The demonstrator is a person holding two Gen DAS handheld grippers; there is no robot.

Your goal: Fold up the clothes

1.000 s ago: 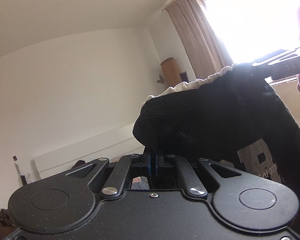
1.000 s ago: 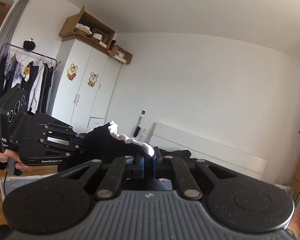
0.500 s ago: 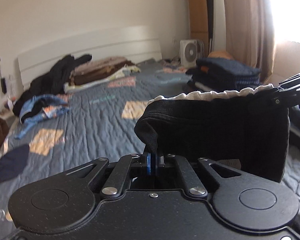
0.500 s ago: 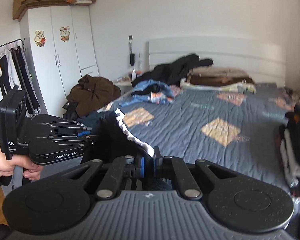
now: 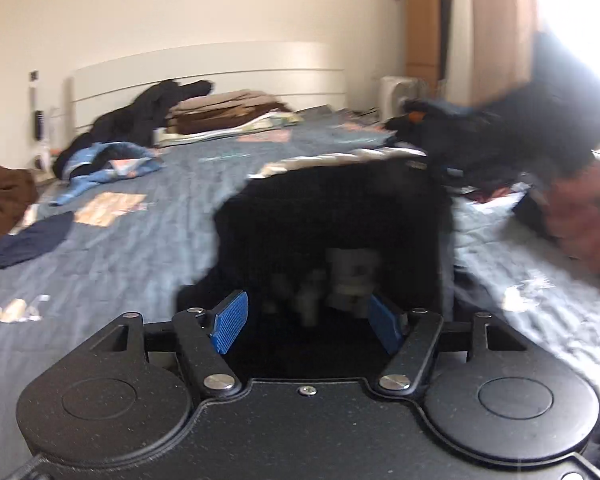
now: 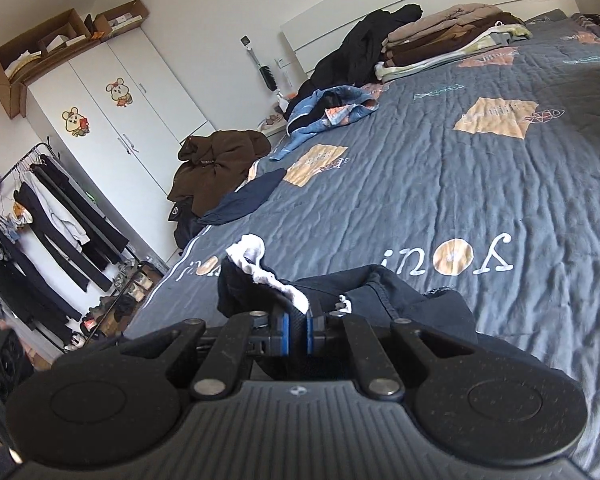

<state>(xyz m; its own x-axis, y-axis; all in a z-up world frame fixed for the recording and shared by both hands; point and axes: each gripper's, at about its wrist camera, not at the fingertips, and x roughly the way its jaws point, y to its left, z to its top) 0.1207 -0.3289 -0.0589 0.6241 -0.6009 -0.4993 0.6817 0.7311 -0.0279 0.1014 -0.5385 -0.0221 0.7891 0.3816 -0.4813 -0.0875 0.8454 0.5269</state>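
Right wrist view: our right gripper (image 6: 296,326) is clenched on the white-lined edge of the black garment (image 6: 384,292), which sags onto the blue quilt (image 6: 440,184). Left view is blurred; our left gripper (image 5: 306,320) stands released, jaws wide, the garment (image 5: 332,216) just ahead. We judge a fold is being laid down. Next: flatten the cloth, then let go. Folded stacks (image 6: 448,36) sit by the headboard.

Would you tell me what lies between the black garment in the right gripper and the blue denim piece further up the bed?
In the right wrist view, only bare quilt separates the black garment from the blue denim piece.
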